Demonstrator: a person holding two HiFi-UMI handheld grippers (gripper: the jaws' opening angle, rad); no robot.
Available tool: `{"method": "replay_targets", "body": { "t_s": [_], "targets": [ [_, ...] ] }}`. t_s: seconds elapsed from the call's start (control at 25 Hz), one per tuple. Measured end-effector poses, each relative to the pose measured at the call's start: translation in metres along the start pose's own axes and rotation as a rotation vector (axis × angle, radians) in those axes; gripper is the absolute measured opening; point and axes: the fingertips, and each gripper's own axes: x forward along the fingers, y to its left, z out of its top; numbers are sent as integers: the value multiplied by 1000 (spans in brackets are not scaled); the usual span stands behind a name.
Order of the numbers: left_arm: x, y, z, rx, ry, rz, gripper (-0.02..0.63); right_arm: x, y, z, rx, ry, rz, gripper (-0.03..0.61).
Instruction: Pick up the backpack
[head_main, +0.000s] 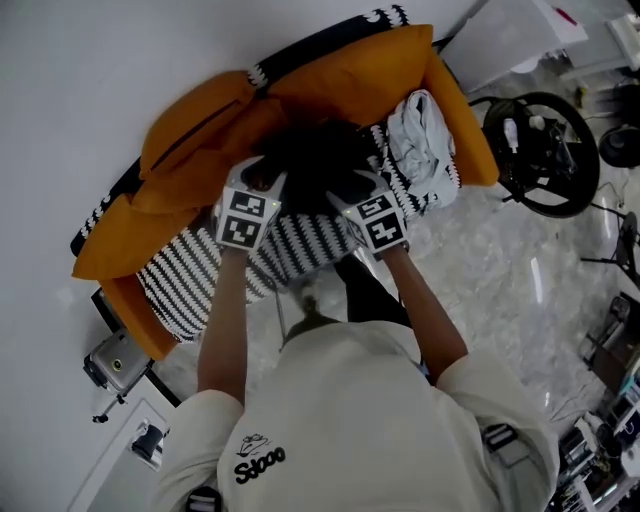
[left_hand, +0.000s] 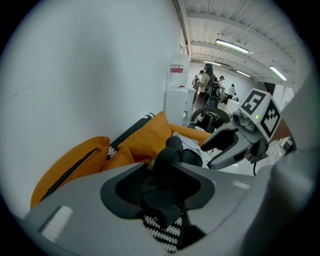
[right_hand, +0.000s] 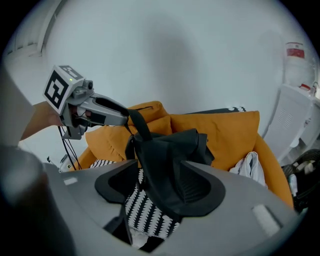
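The black backpack (head_main: 312, 160) sits at the centre of the head view, on the zigzag-patterned throw (head_main: 300, 245) that covers the orange sofa (head_main: 200, 130). It leans toward the back cushions, and a white garment (head_main: 420, 135) lies just to its right.

The left hand-held gripper (left_hand: 161, 187) has its jaws parted. The backpack's strap (right_hand: 140, 127) runs up between them, but I see no pinch. The right hand-held gripper (right_hand: 159, 187) stands wide, with loose black fabric between its jaws.

The likely fault is a bite on slack cloth alone, which would let the bag sag, swing or slip out. A low bite could also snag the throw and drag it, and the garment, off the seat.
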Motion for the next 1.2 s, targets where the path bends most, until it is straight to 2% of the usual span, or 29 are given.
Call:
{"method": "replay_targets", "body": {
  "t_s": [0.08,0.2,0.44,0.64,0.88,0.96,1.08,1.2],
  "targets": [
    [9,1,-2,-2,12,-7,166,15,-4,-6,30,22,15,303],
    [19,1,-6,-21,28,-17,166,33,-4,-15,56,65,33,333],
    [33,6,-7,-64,36,-6,161,60,-7,-35,-26,189,29,330],
    [37,11,-8,-130,-2,17,112,69,-11,-43,-27,218,11,267],
    [42,16,-11,-232,-63,43,101,67,-9,-44,-8,208,30,228],
    [42,15,-10,-241,-79,60,58,64,-9,-44,-11,200,34,205],
    [37,14,-10,-260,-107,88,38,58,-6,-43,-24,190,33,175],
    [29,11,-15,-339,-149,82,29,48,-1,-41,-26,169,34,150]
  ]
}}
